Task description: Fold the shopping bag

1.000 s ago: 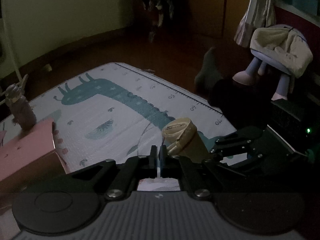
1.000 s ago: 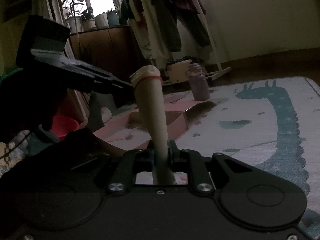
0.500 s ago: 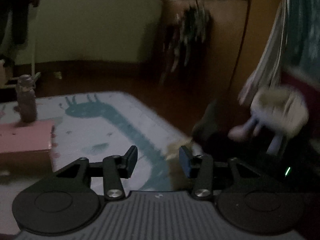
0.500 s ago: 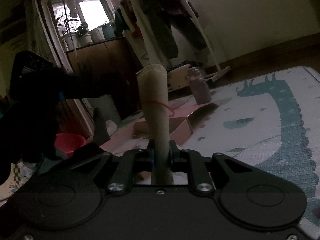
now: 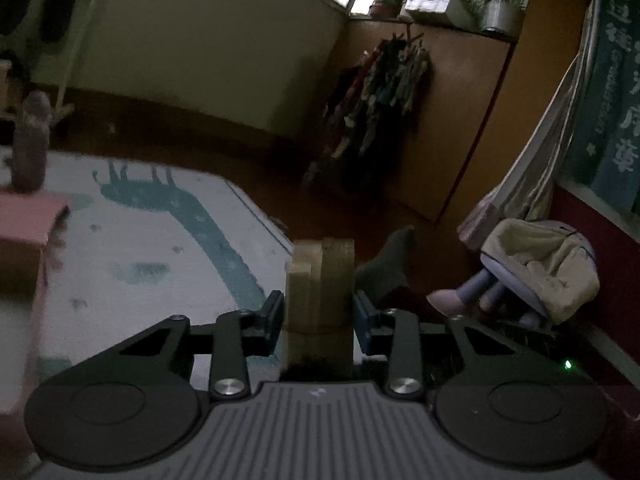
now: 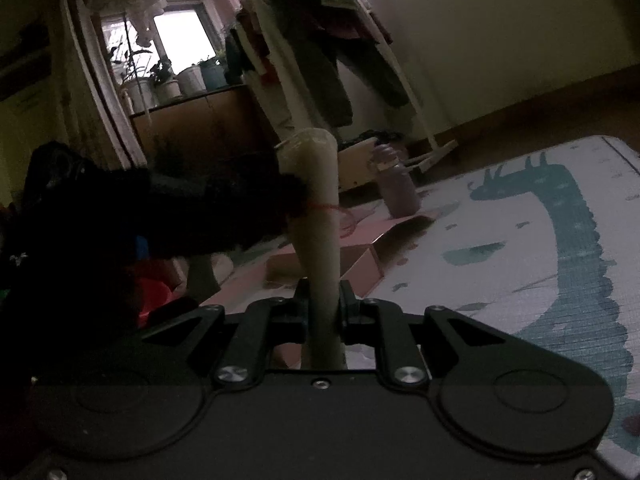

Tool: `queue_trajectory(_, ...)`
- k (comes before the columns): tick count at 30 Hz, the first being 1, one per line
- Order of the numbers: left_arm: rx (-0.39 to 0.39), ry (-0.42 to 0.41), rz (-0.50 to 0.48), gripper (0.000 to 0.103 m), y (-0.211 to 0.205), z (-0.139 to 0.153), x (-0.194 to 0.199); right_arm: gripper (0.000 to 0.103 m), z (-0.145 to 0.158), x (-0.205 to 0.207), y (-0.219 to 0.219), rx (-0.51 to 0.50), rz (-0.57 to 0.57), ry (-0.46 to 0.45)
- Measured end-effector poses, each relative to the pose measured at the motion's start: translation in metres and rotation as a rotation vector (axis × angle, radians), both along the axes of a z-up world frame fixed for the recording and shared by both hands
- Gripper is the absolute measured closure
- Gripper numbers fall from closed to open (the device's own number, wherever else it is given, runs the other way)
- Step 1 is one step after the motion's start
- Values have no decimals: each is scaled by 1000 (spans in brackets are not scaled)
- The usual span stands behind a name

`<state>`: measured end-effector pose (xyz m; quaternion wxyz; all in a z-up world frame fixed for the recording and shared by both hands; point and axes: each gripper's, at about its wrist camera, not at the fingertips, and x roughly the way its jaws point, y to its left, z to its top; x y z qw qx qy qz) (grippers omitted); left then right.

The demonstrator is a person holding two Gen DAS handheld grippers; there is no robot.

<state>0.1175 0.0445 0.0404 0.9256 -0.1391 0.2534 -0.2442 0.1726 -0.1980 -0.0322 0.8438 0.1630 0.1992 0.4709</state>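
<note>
Rolled-up beige shopping bag (image 6: 318, 216) held upright in the air, a tight tube, thin red band (image 6: 326, 206) around its upper part. Right gripper (image 6: 323, 306) fingers clamp its lower end from both sides, narrow gap. Left gripper (image 5: 318, 314) has the bag's upper part (image 5: 320, 280) between its fingers (image 5: 273, 314), pads at either side; full contact hard to tell in the dim light. From the right wrist view the left gripper is a dark shape coming in from the left, at the bag near the red band. Below lies a play mat (image 6: 520, 248) with a teal giraffe print. An open pink box (image 6: 360, 252) sits on the mat just behind the bag, purple bottle (image 6: 394, 180) beyond it. Clothes rack (image 6: 320, 40) farther back, stuffed toy (image 5: 536, 268) on the floor off the mat's far edge.
</note>
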Motion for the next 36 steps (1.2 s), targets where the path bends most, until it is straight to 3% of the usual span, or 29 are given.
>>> queue_trajectory(3, 29, 12, -9, 69, -4, -8, -9, 89, 0, 2, -2, -1, -17, 2)
queue_trajectory(7, -41, -13, 26, 69, 9, -2, -17, 89, 1, 2, -1, -9, -16, -6)
queue_trajectory(13, -84, -35, 55, 69, 10, 5, -9, 89, 1, 1, 1, -28, -13, -17)
queue_trajectory(19, -68, 71, -14, 69, 2, -10, -4, 89, 1, 3, -1, -33, -22, -13)
queue_trajectory(25, -117, 38, 23, 69, 13, -11, -14, 89, -1, 3, 1, -54, -25, -11)
queue_trajectory(28, -134, 44, 58, 69, 21, -17, -15, 89, 0, -3, 9, -155, -45, -69)
queue_trajectory(33, -160, 73, 100, 69, 34, -35, -25, 89, 2, -21, 35, -517, -182, -348)
queue_trajectory(36, -199, 100, 140, 68, 47, -52, -35, 88, -10, -26, 57, -732, -206, -497)
